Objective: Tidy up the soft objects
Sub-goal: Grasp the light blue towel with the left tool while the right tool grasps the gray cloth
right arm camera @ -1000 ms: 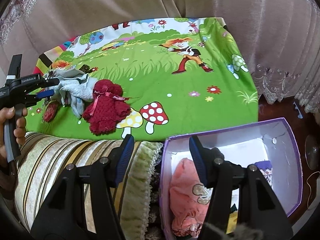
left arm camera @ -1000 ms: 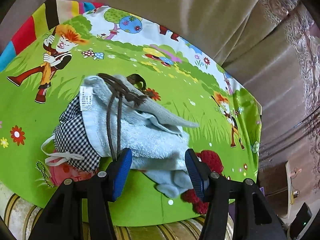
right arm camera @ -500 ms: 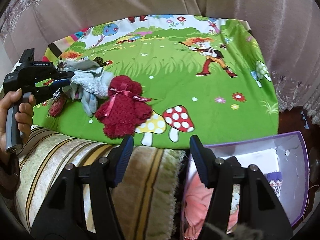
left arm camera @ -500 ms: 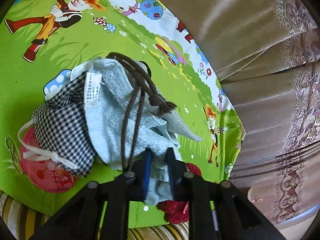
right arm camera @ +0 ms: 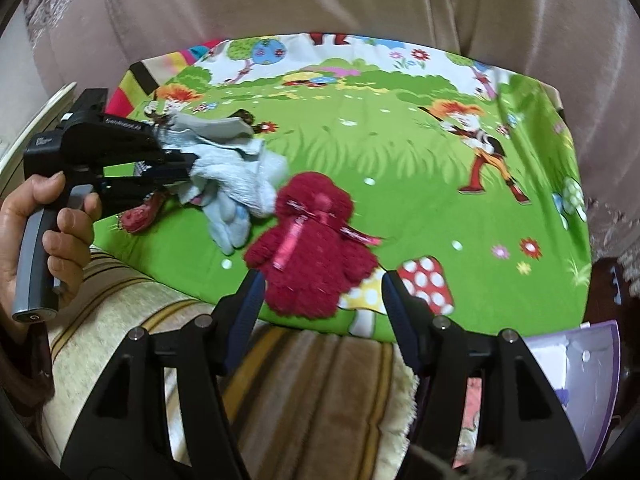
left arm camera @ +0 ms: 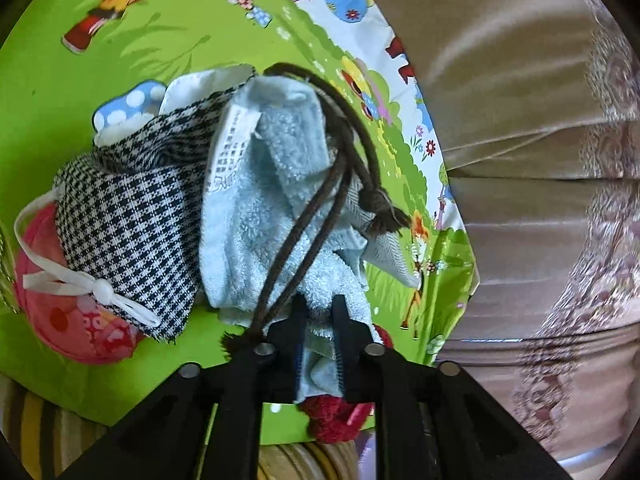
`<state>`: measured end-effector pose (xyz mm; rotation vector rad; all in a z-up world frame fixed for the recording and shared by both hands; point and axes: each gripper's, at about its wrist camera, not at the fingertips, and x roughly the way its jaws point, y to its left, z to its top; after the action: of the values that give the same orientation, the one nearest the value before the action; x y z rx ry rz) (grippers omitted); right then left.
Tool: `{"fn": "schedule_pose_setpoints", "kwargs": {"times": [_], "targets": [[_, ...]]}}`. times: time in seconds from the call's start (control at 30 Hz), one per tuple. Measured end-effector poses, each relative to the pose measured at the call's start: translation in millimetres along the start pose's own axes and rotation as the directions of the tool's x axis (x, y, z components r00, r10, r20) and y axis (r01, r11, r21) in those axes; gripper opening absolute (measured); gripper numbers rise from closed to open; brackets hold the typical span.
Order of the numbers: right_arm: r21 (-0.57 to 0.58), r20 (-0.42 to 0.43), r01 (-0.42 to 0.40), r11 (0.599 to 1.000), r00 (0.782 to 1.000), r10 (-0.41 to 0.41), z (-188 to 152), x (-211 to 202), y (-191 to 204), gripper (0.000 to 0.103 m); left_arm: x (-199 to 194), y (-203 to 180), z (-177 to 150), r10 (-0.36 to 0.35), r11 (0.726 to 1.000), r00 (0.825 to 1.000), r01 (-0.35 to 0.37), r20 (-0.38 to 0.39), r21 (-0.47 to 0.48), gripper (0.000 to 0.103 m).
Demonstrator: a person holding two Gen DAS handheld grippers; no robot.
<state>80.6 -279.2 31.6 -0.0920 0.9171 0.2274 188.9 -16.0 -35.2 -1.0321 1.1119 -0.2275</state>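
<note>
The left gripper (left arm camera: pixel 318 340) has just closed its jaws onto a fold of the fluffy pale-blue towel (left arm camera: pixel 256 216); its brown cord (left arm camera: pixel 316 216) and the checked pouch (left arm camera: pixel 128 220) lie tangled in it and may drag along if lifted. To the right, the right gripper (right arm camera: pixel 322 300) hangs with jaws wide and empty over the woolly red knit doll (right arm camera: pixel 312 248) on the glossy cartoon mat (right arm camera: pixel 420 184).

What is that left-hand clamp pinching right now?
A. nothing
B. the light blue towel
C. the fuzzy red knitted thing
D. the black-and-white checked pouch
B: the left gripper has its pads pressed on a fold of the light blue towel; the checked pouch lies beside it, ungripped.
</note>
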Motion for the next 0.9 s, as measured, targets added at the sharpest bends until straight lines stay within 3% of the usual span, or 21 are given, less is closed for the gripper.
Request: {"fn": "schedule_pose_setpoints", "kwargs": {"times": [0.13, 0.2, 0.27, 0.37, 0.4, 0.5, 0.77, 0.9], "targets": [[-0.025, -0.001, -0.007, 1.000, 1.000, 0.007, 8, 6, 11, 0.065, 0, -1, 0, -0.013, 1.000, 1.000, 0.013, 0.000, -0.025, 0.032], [-0.037, -0.002, -0.009, 0.999, 1.000, 0.009, 12, 10, 15, 0.065, -1, -3, -1, -0.019, 0.999, 1.000, 0.019, 0.009, -0.037, 0.032], [-0.049, -0.001, -0.008, 0.999, 1.000, 0.008, 18, 13, 19, 0.065, -1, -7, 2, 0.024, 0.999, 0.999, -0.023, 0.040, -0.025, 0.032], [-0.076, 0.006, -0.009, 0.997, 1.000, 0.009, 28, 19, 26, 0.065, 1, -2, 8, 0.009, 0.999, 0.999, -0.006, 0.049, -0.052, 0.032], [-0.086, 0.011, -0.009, 0.996, 1.000, 0.010, 32, 20, 28, 0.065, 2, -2, 9, 0.005, 0.999, 0.999, -0.003, 0.054, -0.042, 0.031], [-0.119, 0.024, -0.013, 0.993, 1.000, 0.016, 44, 26, 38, 0.065, -1, 0, 9, 0.017, 1.000, 0.997, -0.017, 0.071, 0.001, 0.010], [-0.216, 0.051, -0.025, 0.976, 0.998, 0.037, 86, 48, 67, 0.065, -27, 7, 1, 0.026, 0.997, 0.996, -0.033, 0.090, 0.076, 0.006], [-0.278, 0.040, -0.085, 0.957, 0.994, 0.100, 102, 60, 89, 0.065, -38, 9, -1, 0.046, 0.992, 0.994, -0.057, 0.100, 0.111, 0.006]]}}
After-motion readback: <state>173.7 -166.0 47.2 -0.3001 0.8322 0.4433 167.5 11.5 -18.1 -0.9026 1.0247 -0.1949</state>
